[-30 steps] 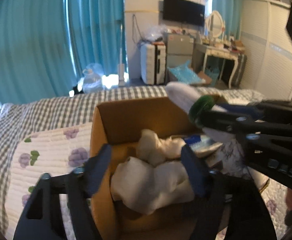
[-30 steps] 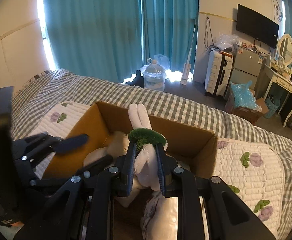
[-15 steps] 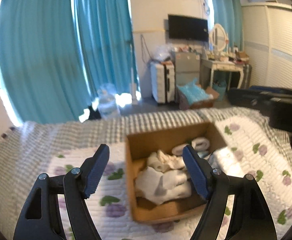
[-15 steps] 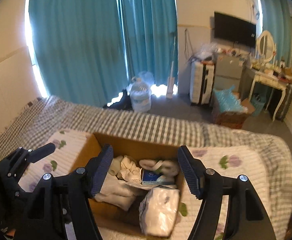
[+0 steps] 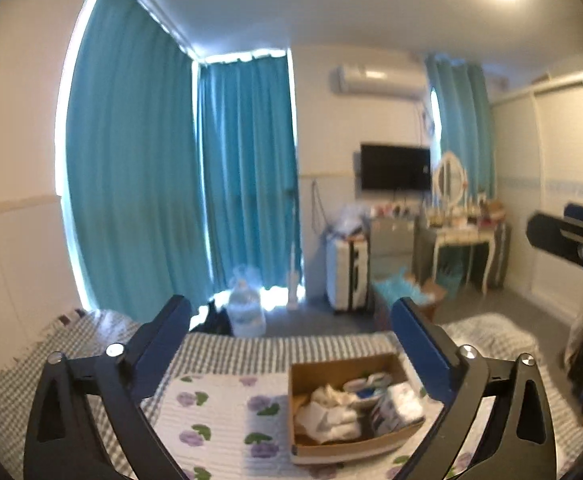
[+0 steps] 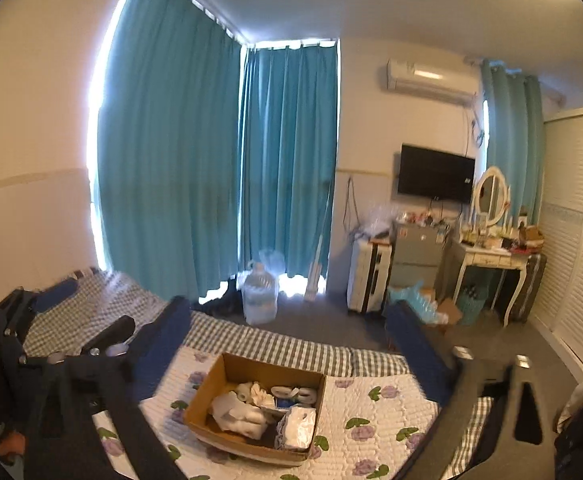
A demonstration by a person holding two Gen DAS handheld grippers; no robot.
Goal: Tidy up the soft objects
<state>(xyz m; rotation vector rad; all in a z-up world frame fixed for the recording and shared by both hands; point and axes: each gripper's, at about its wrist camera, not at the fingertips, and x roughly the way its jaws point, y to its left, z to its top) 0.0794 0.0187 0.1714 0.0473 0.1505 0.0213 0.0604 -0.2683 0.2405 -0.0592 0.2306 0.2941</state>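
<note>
A brown cardboard box (image 5: 303,372) (image 6: 207,384) sits on the flowered quilt of a bed. It holds several white soft things (image 5: 331,412) (image 6: 239,412) and a white pack (image 6: 297,426). My left gripper (image 5: 291,320) is open and empty, raised well above and behind the box. My right gripper (image 6: 287,320) is open and empty, also raised far above the box. The right gripper's fingers (image 5: 563,232) show at the right edge of the left wrist view. The left gripper (image 6: 71,320) shows at the left of the right wrist view.
The bed has a flowered quilt (image 6: 371,412) over a grey checked cover (image 6: 275,344). Beyond it are teal curtains (image 6: 211,160), a water jug (image 6: 259,292), a suitcase (image 6: 369,276), a dressing table (image 6: 491,256) and a wardrobe (image 6: 579,220).
The right gripper let go of the white plush with the green collar into the box and opened. Both grippers then pulled up and back, so the box now looks small and far.
</note>
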